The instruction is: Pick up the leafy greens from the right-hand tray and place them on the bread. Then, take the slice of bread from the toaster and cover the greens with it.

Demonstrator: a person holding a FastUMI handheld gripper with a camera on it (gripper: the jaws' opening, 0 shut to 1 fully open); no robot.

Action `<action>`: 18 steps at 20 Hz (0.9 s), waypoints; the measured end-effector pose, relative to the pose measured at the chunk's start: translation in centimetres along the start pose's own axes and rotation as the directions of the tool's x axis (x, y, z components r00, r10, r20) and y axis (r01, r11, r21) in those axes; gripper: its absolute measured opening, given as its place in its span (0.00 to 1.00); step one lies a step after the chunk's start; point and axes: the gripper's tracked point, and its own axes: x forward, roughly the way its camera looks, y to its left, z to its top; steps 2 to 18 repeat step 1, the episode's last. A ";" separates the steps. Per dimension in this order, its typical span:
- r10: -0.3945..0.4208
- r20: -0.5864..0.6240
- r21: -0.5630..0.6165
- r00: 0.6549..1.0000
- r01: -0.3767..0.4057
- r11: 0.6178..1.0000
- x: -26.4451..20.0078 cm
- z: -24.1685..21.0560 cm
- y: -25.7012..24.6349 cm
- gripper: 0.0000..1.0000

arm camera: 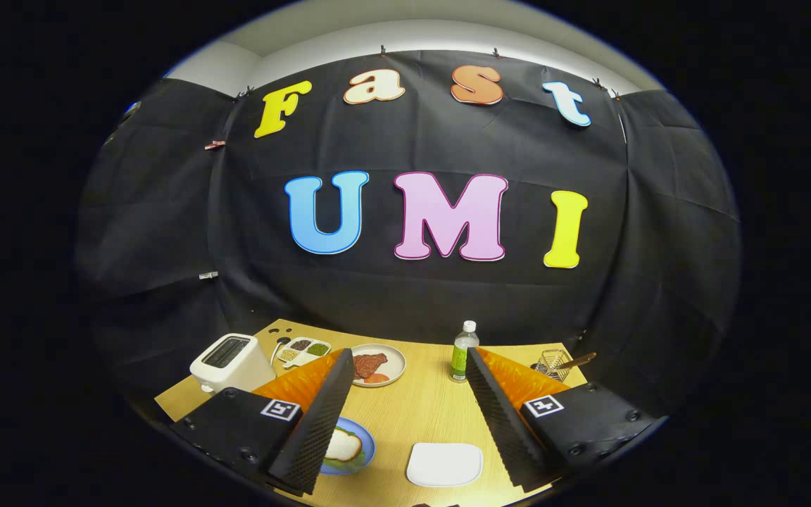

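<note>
My gripper is held above the wooden table, open, its fingers spread wide with nothing between them. A blue plate lies low by the left finger. On it is a slice of bread with green leaf showing under its near edge; the finger hides the plate's left part. The white tray lies between the fingers, close in, showing a plain white surface. The white toaster stands beyond the left finger at the table's left edge, its slot dark.
Beyond the fingers stand a plate with meat and tomato, a divided dish of small foods, a green-labelled bottle by the right fingertip, and a wire basket with utensils at the far right. The black cloth wall rises behind the table.
</note>
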 end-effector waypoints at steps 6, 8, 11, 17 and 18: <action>-0.002 -0.001 0.000 1.000 0.002 1.000 -0.1 0.0 0.0 0.99; -0.002 -0.001 0.000 1.000 0.002 1.000 -0.1 0.0 0.0 0.99; -0.002 -0.001 0.000 1.000 0.002 1.000 -0.1 0.0 0.0 0.99; -0.002 -0.001 0.000 1.000 0.002 1.000 -0.1 0.0 0.0 0.99; -0.002 -0.001 0.000 1.000 0.002 1.000 -0.1 0.0 0.0 0.99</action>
